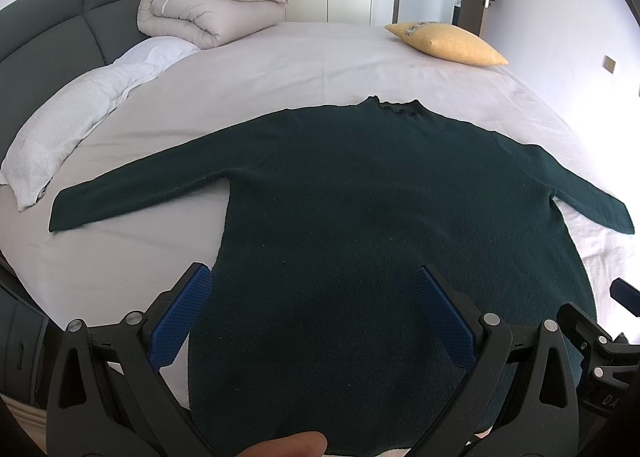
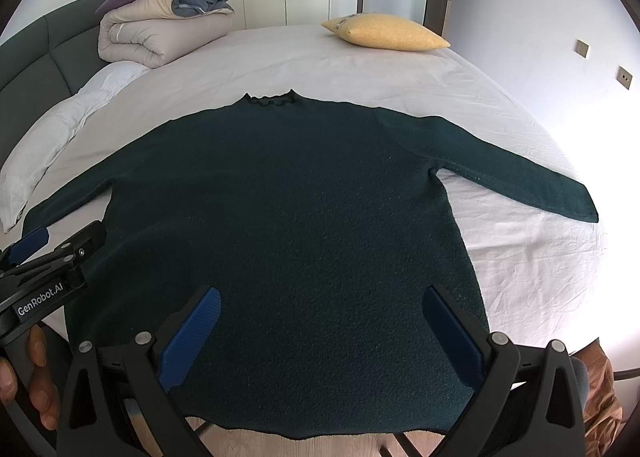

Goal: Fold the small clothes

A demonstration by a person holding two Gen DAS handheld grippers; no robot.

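Left gripper [image 1: 312, 321]: fingers spread wide over the sweater's lower left edge, gripping nothing.
Right gripper [image 2: 320, 337]: fingers spread wide above the hem, holding nothing.
Sweater [image 2: 280, 217]: dark green, flat on the bed sheet [image 2: 400, 73], sleeves out, hem nearest.
Yellow pillow [image 2: 388, 31]: far right.
Rolled duvet [image 2: 156, 35]: by the headboard.
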